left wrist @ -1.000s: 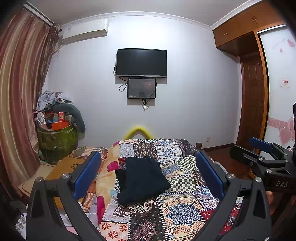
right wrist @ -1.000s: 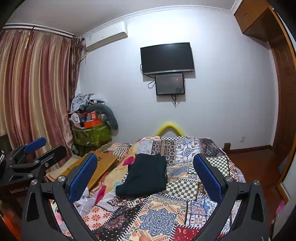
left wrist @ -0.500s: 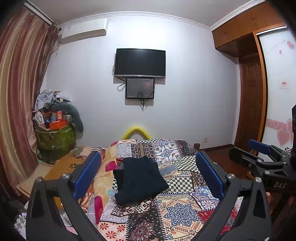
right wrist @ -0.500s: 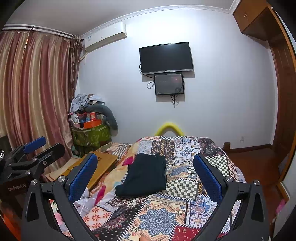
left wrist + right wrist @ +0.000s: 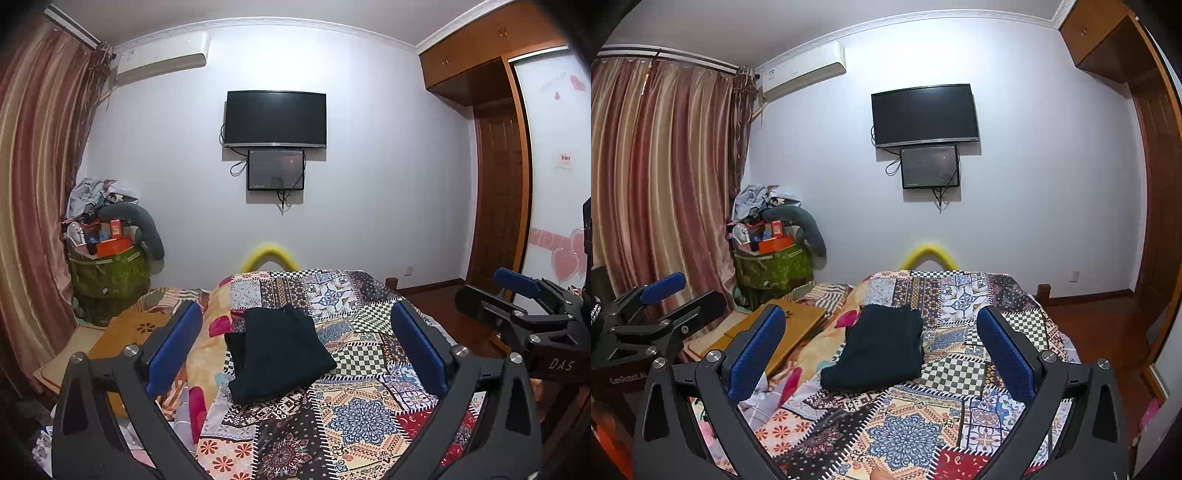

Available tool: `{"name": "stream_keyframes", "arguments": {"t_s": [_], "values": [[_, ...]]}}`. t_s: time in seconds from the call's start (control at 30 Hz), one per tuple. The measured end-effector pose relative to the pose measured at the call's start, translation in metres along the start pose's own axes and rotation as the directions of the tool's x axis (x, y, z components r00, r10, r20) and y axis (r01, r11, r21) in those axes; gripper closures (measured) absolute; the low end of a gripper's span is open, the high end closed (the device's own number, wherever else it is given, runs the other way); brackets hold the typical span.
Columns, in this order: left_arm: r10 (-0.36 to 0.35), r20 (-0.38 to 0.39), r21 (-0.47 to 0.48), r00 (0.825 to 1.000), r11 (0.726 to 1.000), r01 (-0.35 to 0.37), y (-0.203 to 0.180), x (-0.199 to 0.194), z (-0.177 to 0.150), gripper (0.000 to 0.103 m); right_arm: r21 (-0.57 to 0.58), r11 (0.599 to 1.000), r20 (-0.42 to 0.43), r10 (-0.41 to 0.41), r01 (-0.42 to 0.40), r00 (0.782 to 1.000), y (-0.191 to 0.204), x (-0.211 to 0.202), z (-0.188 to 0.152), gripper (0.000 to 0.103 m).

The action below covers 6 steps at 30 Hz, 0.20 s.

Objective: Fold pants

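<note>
Left wrist view: left tool (image 5: 295, 350) held above the near end of the bed (image 5: 369, 417), its blue-padded fingers (image 5: 173, 347) spread wide, nothing between them. Pants (image 5: 279, 352), dark, lie folded into a compact block on the patchwork quilt (image 5: 332, 295), roughly mid-bed, well apart from the tool. Right tool (image 5: 524, 314) shows at the right edge, side-on; from here its spread is hard to judge. TV (image 5: 276, 119) on the far wall with a smaller screen (image 5: 276, 170) just below. Green hamper (image 5: 107, 277) heaped with clutter stands left of the bed by the curtain (image 5: 33, 184).

Right wrist view: right tool (image 5: 882, 350) also raised over the bed's near end, fingers (image 5: 1006, 350) wide apart and empty. Pants (image 5: 879, 350) rest on the quilt (image 5: 960, 295) left of centre, one lower corner trailing toward the bed's left edge. Left tool (image 5: 661, 306) visible at the far left, clear of the fabric. Wooden lap tray (image 5: 775, 332) sits beside the bed on the left.
</note>
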<state>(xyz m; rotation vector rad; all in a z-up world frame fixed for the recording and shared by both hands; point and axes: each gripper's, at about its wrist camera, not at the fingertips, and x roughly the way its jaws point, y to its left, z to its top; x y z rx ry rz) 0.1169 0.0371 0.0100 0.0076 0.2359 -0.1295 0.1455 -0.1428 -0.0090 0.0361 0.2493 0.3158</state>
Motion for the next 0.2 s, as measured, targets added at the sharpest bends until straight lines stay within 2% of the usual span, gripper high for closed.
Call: {"name": "stream_keyframes", "arguments": {"t_s": [0.2], "values": [[-0.002, -0.004, -0.007, 1.000, 1.000, 0.002, 0.0010, 0.0008, -0.0004, 0.000, -0.012, 1.000, -0.003, -0.006, 0.006, 1.000, 0.0018, 0.0018, -0.0006, 0.000]]}}
